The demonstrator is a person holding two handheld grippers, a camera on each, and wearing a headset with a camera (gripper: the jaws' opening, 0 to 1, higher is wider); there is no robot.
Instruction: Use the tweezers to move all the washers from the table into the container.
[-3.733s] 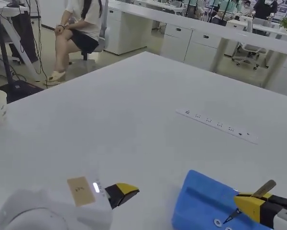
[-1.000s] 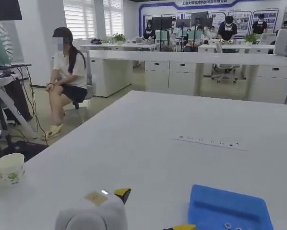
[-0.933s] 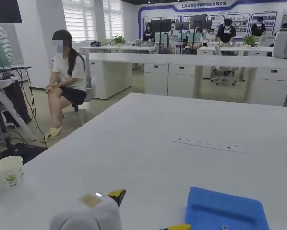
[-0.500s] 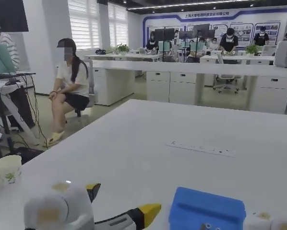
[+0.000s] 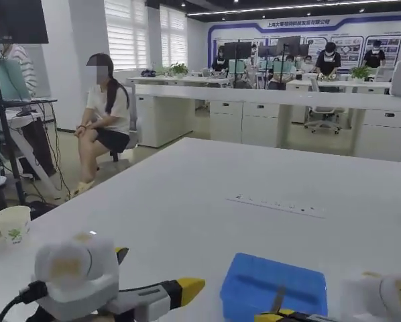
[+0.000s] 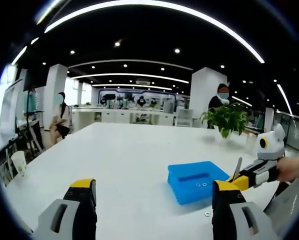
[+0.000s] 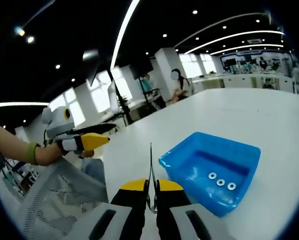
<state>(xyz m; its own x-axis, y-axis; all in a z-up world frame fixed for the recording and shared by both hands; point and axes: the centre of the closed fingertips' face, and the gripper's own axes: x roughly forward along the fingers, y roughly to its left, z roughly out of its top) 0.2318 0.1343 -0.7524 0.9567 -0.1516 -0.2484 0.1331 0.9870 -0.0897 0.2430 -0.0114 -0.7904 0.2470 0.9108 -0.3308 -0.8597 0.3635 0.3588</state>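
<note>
Washers point(image 7: 220, 182), three in number, are seen inside the blue container point(image 7: 224, 159). One more washer point(image 6: 207, 214) is left on the white surface point(image 6: 129, 165) near it. Tweezers point(image 7: 151, 162) are clenched in the right tool point(image 7: 152, 187); the left tool point(image 6: 153, 186) is held released.

Glossy plastic container point(image 7: 187, 167), metal washers point(image 7: 220, 182) and tweezers point(image 7: 150, 165), matt table point(image 7: 249, 115)

Ceiling lights point(image 6: 177, 50) are lighting the room brightly and evenly, and daylight is coming through the blinds point(image 5: 123, 33). The white desk point(image 5: 207, 194) is glaring mildly and carrying faint shadows. The left gripper point(image 5: 153, 272) is blurring, too near for focus. Both gripper views are bending lines toward their edges and darkening overhead.
</note>
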